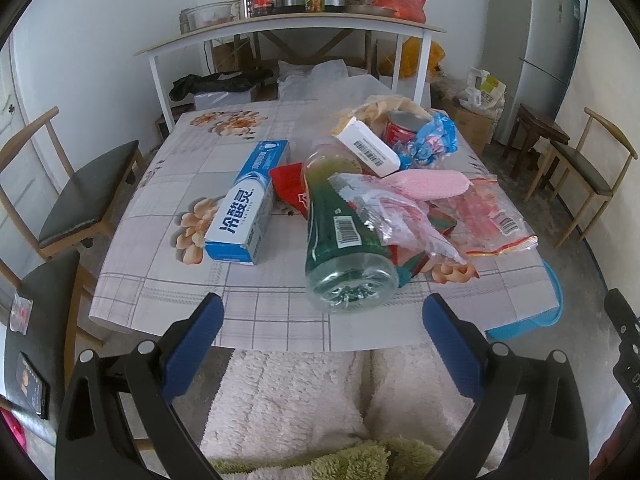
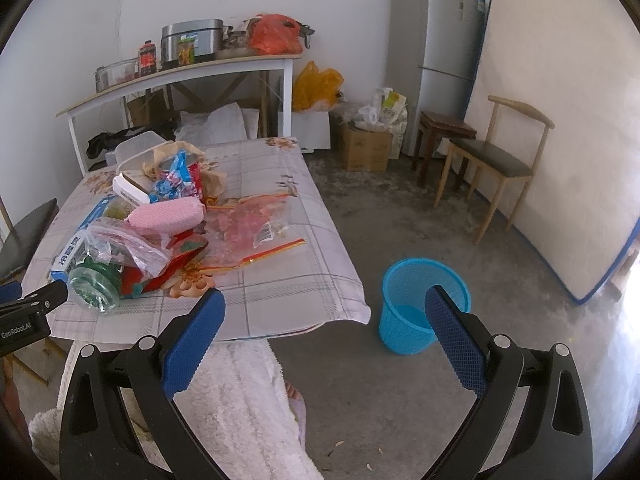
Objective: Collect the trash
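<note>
A pile of trash lies on the table (image 1: pixel 168 280): a green plastic bottle (image 1: pixel 344 236) on its side, a blue toothpaste box (image 1: pixel 250 204), a white box (image 1: pixel 368 146), a red can (image 1: pixel 400 126), a blue wrapper (image 1: pixel 434 140), a pink pack (image 1: pixel 424 186) and clear bags (image 1: pixel 488 216). My left gripper (image 1: pixel 322 340) is open and empty at the table's near edge, just short of the bottle. My right gripper (image 2: pixel 324 332) is open and empty, off the table's near right corner. The blue trash bin (image 2: pixel 420 308) stands on the floor to the table's right.
Chairs stand left of the table (image 1: pixel 92 196) and at the right wall (image 2: pixel 492 160). A white side table (image 1: pixel 288 28) with pots and jars is behind. A fridge (image 2: pixel 440 52), a mattress (image 2: pixel 560 120), boxes and bags line the far side. My lap in a white robe (image 1: pixel 320 392) is below.
</note>
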`<state>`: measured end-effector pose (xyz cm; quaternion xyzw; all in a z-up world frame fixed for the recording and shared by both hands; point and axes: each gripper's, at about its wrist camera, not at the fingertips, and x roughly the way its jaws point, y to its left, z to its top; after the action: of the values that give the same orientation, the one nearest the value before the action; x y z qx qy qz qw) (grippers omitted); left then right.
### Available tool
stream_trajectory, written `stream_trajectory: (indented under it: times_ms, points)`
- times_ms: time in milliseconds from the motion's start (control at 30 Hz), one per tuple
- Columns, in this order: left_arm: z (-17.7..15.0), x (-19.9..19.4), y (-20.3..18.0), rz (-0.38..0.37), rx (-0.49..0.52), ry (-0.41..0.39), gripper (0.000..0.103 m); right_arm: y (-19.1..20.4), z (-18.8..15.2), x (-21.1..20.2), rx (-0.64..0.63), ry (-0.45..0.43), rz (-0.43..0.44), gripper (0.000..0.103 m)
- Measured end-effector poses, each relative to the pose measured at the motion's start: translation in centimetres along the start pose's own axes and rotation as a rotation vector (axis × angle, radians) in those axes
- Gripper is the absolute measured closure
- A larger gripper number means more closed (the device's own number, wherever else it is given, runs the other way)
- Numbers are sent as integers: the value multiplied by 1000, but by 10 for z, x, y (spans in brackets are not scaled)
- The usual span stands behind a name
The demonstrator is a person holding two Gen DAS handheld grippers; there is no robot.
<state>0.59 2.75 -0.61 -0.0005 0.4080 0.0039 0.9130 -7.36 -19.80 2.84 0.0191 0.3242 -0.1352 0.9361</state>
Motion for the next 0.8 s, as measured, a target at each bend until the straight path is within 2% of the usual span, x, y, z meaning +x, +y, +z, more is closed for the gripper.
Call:
stream_trajectory:
  times_ms: [200,400,500,600,700,800]
  points:
    - [3,5,9,-3,-24,-12,5,7,6,6,-37,-2,9,8]
    - [12,1,21,-24,-34,-83,5,18,16,10,-86,-52,39,8]
    - [15,2,30,-59,-36,-108,6,28,18,13,-144,-81,78,8]
    - [18,7,36,-108,-10,-117,5,41,19,18,-200,-94,116,8]
    - [20,7,42,-169,13,-162,5,53,20,24,-234,-97,147,8]
    - [19,4,49,-341,56,-258,5,60,20,30,-257,-97,165,8]
